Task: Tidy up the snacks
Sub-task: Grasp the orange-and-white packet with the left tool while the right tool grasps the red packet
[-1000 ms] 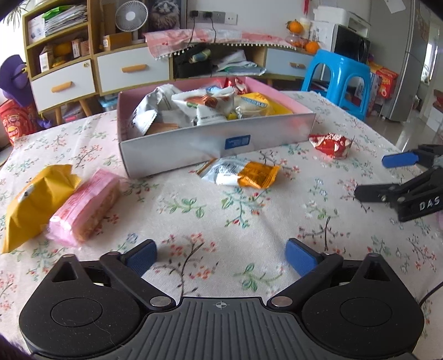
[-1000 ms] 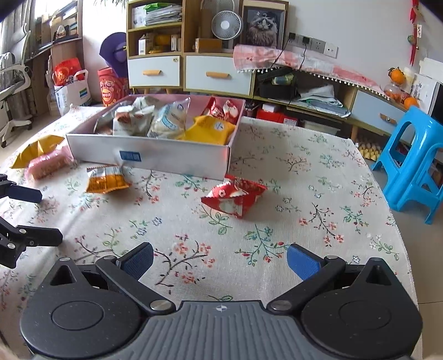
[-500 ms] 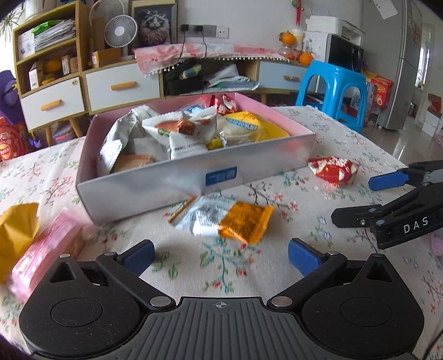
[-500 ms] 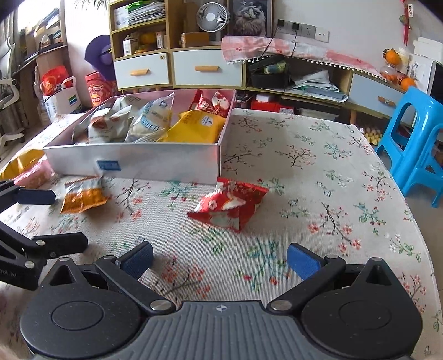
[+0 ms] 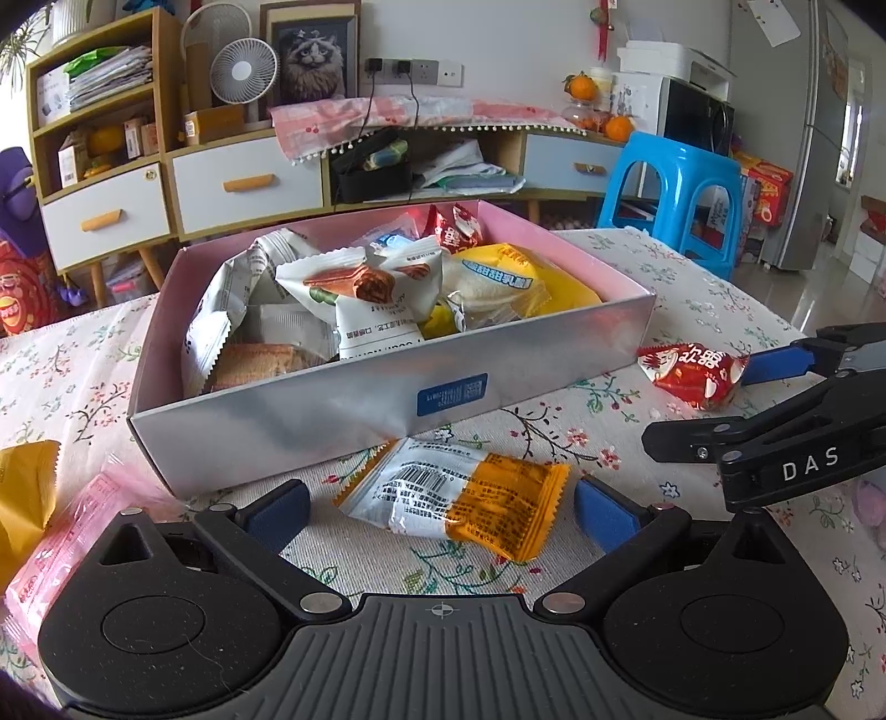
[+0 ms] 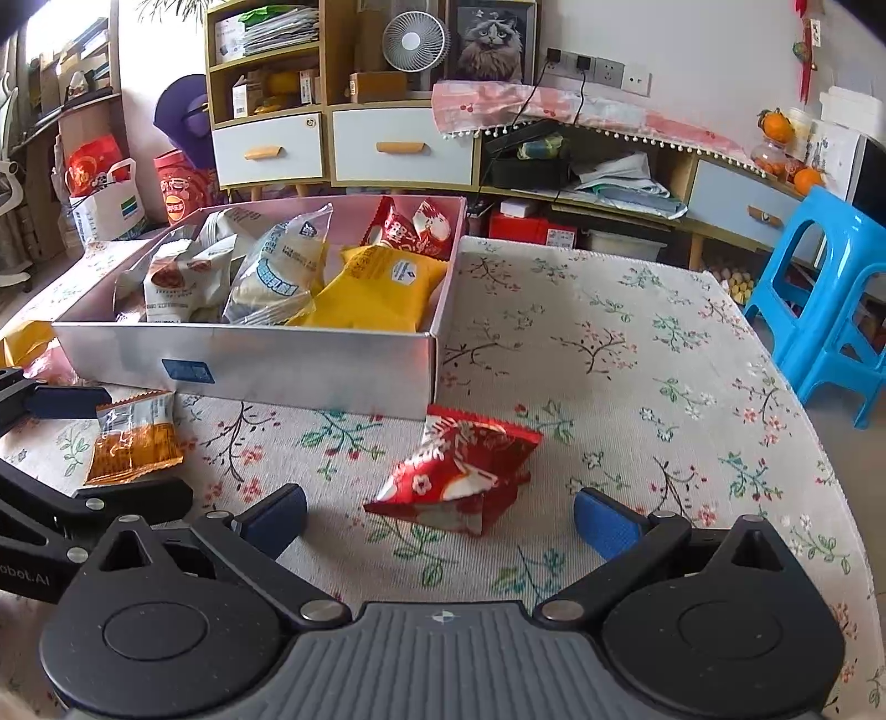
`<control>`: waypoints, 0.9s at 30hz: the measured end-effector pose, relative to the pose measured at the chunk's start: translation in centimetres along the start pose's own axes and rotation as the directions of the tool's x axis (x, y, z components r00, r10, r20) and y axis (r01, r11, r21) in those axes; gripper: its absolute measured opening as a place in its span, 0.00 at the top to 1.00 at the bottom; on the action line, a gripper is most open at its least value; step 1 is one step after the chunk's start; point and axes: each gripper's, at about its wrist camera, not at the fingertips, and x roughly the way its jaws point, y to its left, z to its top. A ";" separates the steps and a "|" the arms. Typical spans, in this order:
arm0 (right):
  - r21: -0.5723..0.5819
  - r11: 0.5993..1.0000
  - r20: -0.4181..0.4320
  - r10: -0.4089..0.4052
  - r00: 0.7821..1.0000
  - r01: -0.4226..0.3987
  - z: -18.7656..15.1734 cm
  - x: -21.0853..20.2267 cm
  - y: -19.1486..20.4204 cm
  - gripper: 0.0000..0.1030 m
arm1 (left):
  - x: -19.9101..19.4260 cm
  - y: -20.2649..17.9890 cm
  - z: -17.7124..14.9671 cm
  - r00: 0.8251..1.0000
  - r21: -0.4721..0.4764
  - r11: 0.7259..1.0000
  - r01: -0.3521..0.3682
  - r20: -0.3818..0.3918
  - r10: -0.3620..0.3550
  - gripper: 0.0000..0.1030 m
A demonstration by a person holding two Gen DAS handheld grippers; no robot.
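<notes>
Left gripper (image 5: 440,507) fingers spread wide, empty, flanking orange-white snack packet (image 5: 459,490) on table (image 6: 637,354) before box (image 5: 387,399). Right gripper (image 6: 440,515) likewise wide, empty, around red packet (image 6: 459,476).

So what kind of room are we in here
Most likely a home living or dining room: a table under a floral tablecloth, a wooden sideboard with drawers, a framed cat picture, and a blue plastic stool.
</notes>
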 end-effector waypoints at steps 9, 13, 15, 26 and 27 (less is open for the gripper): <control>0.003 1.000 0.021 -0.010 1.000 0.010 0.5 -0.2 -0.1 0.23 | -0.3 -0.1 0.3 1.000 0.005 1.000 0.009 0.006 -0.009 0.20; 0.003 1.000 0.026 -0.010 1.000 0.010 0.5 -0.3 -0.1 0.38 | -0.6 -0.3 0.4 1.000 0.024 1.000 0.010 0.013 -0.010 0.26; 0.000 1.000 0.030 -0.012 0.999 0.012 0.6 -0.4 -0.1 0.47 | -0.7 -0.4 0.4 1.000 0.024 1.000 0.012 0.016 -0.012 0.30; 0.023 1.000 0.045 -0.011 0.999 0.010 1.0 -1.0 -0.7 0.63 | -1.1 -0.1 0.4 1.000 0.011 1.000 0.021 0.022 -0.021 0.40; 0.026 1.000 0.047 -0.010 0.999 0.009 1.0 -1.1 -0.8 0.63 | -1.3 -0.1 0.4 0.999 0.008 1.000 0.023 0.025 -0.023 0.41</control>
